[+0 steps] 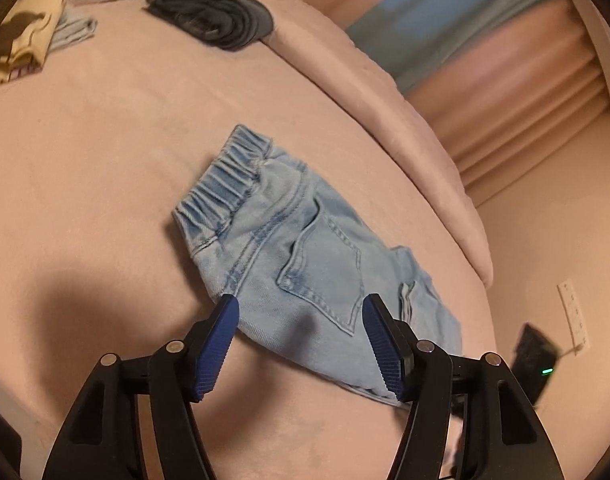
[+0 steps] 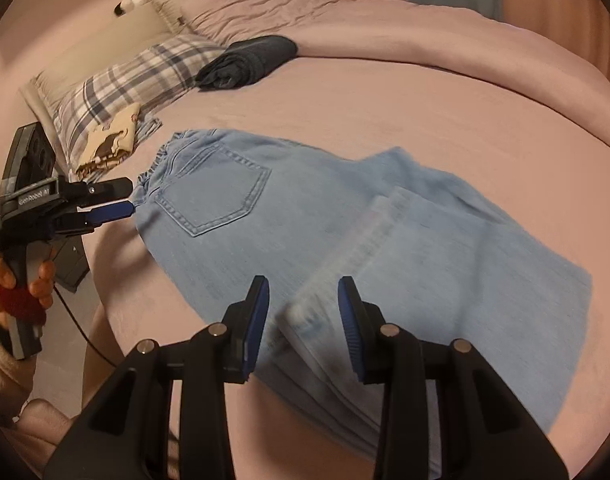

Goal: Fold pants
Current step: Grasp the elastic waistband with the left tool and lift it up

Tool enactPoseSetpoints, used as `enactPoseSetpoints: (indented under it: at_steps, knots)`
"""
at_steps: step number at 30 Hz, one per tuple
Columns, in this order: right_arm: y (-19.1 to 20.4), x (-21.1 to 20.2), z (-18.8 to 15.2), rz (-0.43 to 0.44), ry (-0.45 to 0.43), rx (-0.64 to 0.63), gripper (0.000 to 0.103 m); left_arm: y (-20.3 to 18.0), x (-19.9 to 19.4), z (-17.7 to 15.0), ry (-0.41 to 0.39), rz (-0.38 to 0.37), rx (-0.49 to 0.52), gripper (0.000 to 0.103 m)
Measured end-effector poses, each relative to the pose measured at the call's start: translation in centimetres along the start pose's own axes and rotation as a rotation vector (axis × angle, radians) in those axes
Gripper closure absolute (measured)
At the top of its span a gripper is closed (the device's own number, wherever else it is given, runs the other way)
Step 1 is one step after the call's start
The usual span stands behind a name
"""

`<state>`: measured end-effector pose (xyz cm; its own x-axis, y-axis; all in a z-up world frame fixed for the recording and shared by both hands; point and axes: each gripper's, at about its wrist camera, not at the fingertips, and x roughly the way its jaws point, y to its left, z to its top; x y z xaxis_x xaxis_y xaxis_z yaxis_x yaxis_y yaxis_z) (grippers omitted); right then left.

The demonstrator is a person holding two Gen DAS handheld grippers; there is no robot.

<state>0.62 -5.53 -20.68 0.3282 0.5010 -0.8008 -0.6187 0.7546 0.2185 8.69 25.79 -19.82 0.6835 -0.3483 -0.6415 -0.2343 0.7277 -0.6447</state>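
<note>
The pants (image 2: 305, 216) lie folded on the bed (image 2: 425, 92), soft, limp denim. My left gripper (image 1: 301, 308) and right gripper (image 2: 303, 292) both hover with jaws spread, pinching nothing. I'd grip the thicker waistband or hem edges, which should bunch less.

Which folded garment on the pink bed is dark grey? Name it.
The dark grey folded garment lying by the plaid pillow; the light blue denim pants and the cream printed garment are paler.

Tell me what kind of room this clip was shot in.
Most likely a bedroom. The light denim pants lie on a bed with a pink cover, a plaid pillow sits near its head, and pleated curtains hang beside it.
</note>
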Motion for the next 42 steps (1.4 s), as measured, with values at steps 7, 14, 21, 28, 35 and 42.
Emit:
enactPoseSetpoints:
  at_steps: [7, 14, 21, 28, 35, 42]
  knots:
    - [0.5, 2.3, 0.7, -0.011, 0.151, -0.043, 0.066, 1.4, -1.1, -0.5, -0.011, 0.011, -0.071, 0.039]
    - [-0.2, 2.7, 4.7, 0.004, 0.074, -0.005, 0.066, 3.6, -0.2, -0.8, 0.002, -0.039, -0.172, 0.039]
    - [1.1, 5.9, 5.3, 0.051, 0.106, 0.053, 0.066, 5.3, 2.3, 0.7, 0.0, -0.111, -0.256, 0.035]
    - [0.2, 5.7, 4.7, 0.056, 0.115, 0.092, 0.066, 5.4, 4.0, 2.3, -0.017, -0.112, -0.288, 0.034]
    - [-0.4, 5.6, 5.3, 0.03, 0.099, 0.105, 0.066, 5.0, 4.7, 2.6, 0.003, -0.058, -0.266, 0.07]
    - [-0.3, 7.7, 5.4, 0.017, 0.15, 0.083, 0.066, 0.5, 3.3, 2.7, -0.045, 0.073, -0.05, 0.076]
